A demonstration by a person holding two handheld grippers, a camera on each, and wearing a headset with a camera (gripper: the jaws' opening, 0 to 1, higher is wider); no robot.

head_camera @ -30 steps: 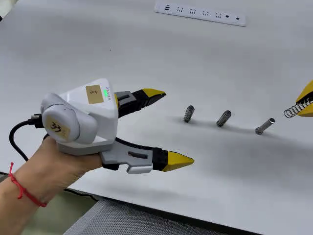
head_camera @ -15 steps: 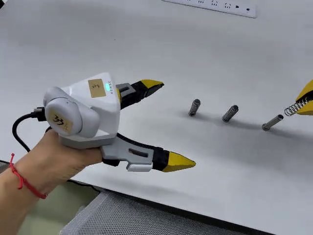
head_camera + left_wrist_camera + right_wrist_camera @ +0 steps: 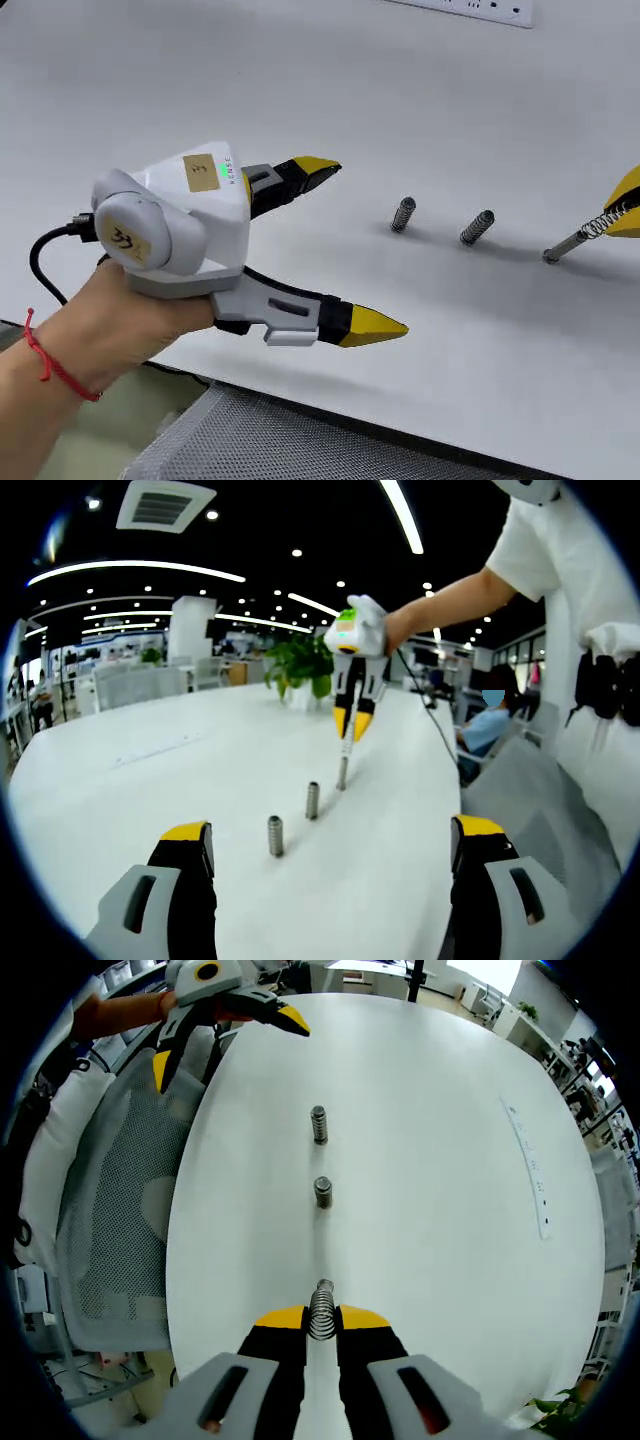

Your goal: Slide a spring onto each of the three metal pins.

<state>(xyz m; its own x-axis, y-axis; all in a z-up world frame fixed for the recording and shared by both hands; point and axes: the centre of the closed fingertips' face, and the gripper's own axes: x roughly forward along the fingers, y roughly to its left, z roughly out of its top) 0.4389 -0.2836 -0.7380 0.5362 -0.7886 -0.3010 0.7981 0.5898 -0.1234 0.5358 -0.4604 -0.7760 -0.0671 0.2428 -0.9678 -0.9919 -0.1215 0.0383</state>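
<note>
- On the left gripper [image 3: 367,246] I read "33", handwritten on the side sticker [image 3: 128,241], a tan one on its rounded grey end.
- The top sticker [image 3: 201,172], also tan, sits on the gripper's white shell and carries a handwritten mark I take for a "3"; I cannot tell more.
- Beside the green light, a small print line [image 3: 228,168] runs along the shell, too small for me to read.
- The power strip [image 3: 470,8] bears markings I cannot make out.
</note>
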